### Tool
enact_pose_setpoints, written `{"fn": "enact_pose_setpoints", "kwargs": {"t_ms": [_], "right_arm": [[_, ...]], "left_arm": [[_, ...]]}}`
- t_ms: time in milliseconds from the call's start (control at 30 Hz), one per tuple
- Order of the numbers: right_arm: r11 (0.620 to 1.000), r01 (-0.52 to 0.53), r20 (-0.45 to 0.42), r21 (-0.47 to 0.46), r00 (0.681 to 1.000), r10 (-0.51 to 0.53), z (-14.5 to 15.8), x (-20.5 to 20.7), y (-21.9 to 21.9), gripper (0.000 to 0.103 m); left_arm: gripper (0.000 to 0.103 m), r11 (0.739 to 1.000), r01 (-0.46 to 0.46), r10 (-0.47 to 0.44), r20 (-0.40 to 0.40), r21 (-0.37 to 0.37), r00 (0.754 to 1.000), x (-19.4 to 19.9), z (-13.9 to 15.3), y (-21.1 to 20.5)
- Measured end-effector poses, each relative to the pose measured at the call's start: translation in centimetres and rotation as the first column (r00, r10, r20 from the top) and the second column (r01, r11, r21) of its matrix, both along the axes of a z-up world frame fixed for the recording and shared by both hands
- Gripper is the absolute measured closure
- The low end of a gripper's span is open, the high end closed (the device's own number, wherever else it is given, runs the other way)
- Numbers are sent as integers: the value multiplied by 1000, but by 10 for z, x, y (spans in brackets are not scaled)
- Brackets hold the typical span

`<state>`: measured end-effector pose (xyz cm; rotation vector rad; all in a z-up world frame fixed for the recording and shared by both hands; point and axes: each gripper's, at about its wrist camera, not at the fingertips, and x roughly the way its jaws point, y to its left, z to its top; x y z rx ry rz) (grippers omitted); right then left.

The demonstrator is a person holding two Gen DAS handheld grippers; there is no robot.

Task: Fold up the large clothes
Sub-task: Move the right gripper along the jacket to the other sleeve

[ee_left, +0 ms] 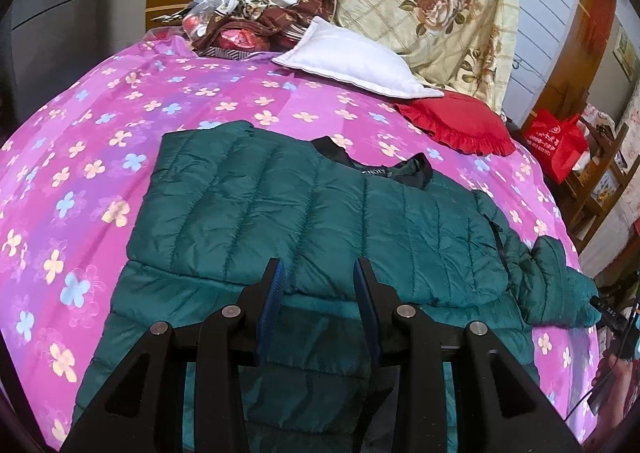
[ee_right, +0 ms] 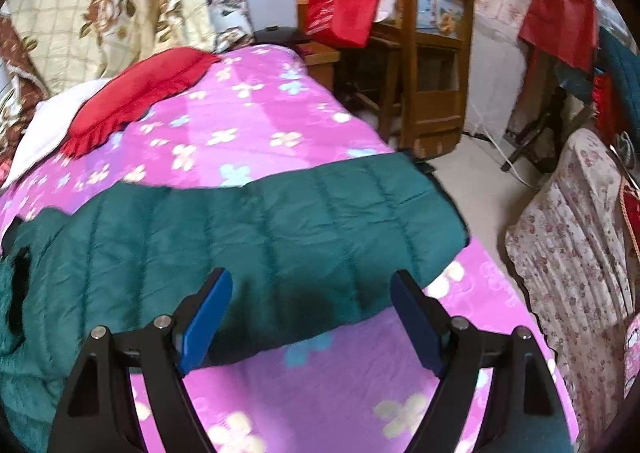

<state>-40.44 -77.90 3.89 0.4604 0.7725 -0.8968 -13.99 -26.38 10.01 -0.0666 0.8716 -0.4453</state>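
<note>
A dark green quilted puffer jacket lies flat on a bed with a pink flowered cover. Its left sleeve is folded over the body and its black collar points to the far side. My left gripper hovers above the jacket's near part, with the fingers apart and nothing between them. The right sleeve stretches out to the right. In the right wrist view that green sleeve lies across the cover. My right gripper is wide open just above the sleeve's near edge, empty.
A white pillow and a red ruffled cushion lie at the bed's head, with a floral quilt behind. A cluttered pile sits far left. Right of the bed stand a wooden chair, a red bag and a floral-covered seat.
</note>
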Motion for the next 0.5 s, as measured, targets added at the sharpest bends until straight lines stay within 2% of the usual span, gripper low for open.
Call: {"fn": "enact_pose_setpoints", "kwargs": {"t_ms": [167,367,500], "right_arm": [[996,89,28,15,996,-89,-3,-14,-29,18],[982,179,15,56,983,-181,-17,-27,-65,18],[970,226,52,93,971,-231,-25,-38,-85,18]], "left_arm": [[86,1000,-7,7,-4,3,1000,4,-4,3],[86,1000,-17,17,4,11,1000,9,-7,5],[86,999,-27,26,15,25,1000,17,-6,4]]}}
